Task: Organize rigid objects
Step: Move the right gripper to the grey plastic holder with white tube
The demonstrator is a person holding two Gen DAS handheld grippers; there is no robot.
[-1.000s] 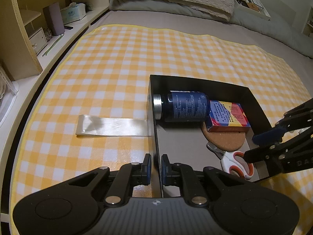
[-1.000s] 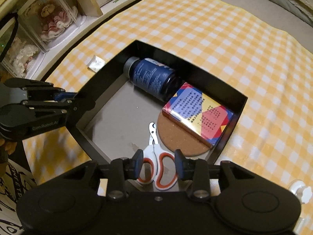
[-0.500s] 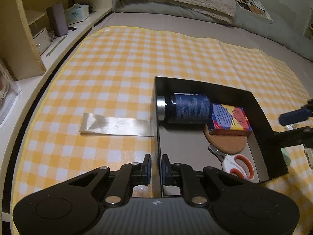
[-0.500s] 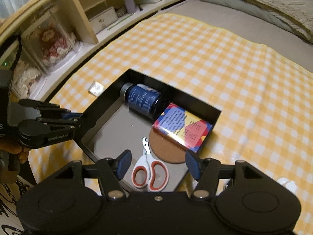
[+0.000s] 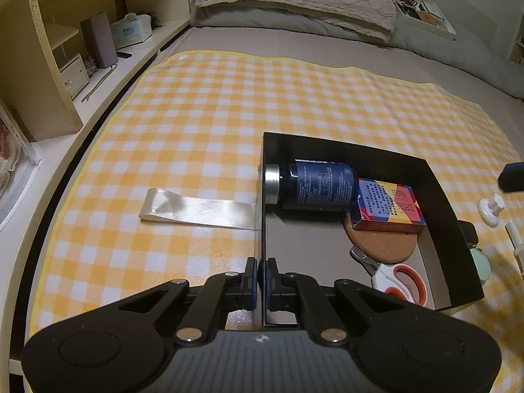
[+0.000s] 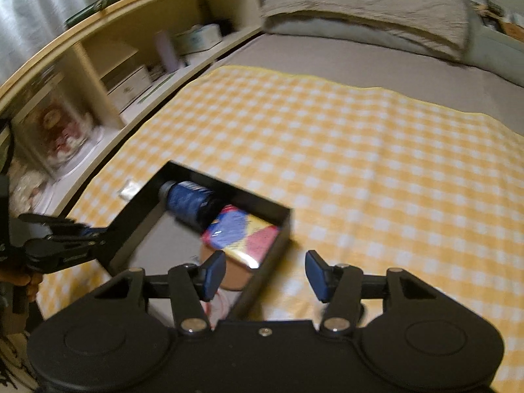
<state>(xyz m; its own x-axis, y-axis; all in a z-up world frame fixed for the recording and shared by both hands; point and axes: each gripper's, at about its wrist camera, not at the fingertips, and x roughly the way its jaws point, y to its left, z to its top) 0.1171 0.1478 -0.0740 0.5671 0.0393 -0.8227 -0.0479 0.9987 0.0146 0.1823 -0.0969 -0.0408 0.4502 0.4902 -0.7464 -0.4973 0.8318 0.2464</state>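
The black box [image 5: 435, 203] lies ahead of the left gripper [image 5: 261, 280], whose fingers are clamped on its near wall. Inside, the blue bottle [image 5: 314, 186] lies on its side, cap pointing left. The right gripper [image 6: 265, 273] fingers stand wide apart, holding nothing.

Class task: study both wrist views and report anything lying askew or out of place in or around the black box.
The blue bottle lies on its side in the black box, and the colourful carton overlaps the cork coaster. A strip of clear tape lies loose on the checked cloth.
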